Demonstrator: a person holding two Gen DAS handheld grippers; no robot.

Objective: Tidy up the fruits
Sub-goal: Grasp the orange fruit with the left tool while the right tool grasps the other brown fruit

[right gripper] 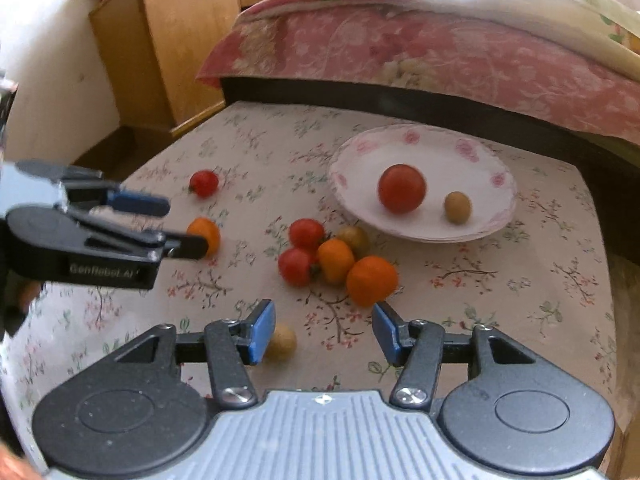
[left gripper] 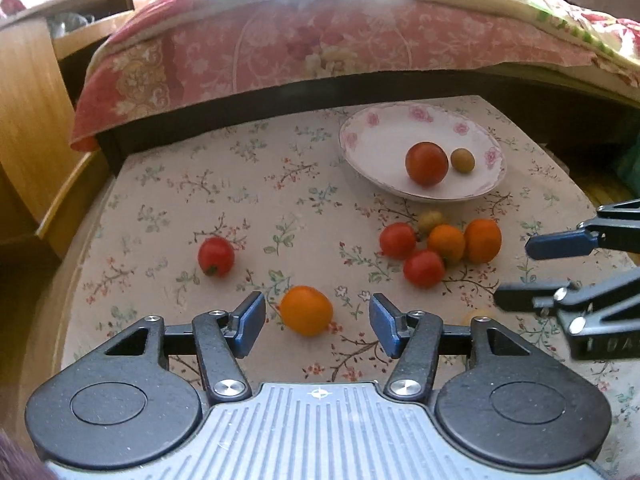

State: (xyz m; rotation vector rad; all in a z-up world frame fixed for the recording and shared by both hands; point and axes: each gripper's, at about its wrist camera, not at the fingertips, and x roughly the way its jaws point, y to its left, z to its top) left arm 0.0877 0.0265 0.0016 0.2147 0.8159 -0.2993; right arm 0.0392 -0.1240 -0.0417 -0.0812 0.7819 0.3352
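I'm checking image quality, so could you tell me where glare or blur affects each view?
Left wrist view: window glare washes out the bedspread at top; the plate stays sharp. Right wrist view: slight motion blur softens everything, and the plate too.

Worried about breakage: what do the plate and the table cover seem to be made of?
The plate looks like glazed ceramic: glossy white, pink flower print, thin rim line. The table cover looks like matte printed fabric or vinyl; which one I cannot tell.
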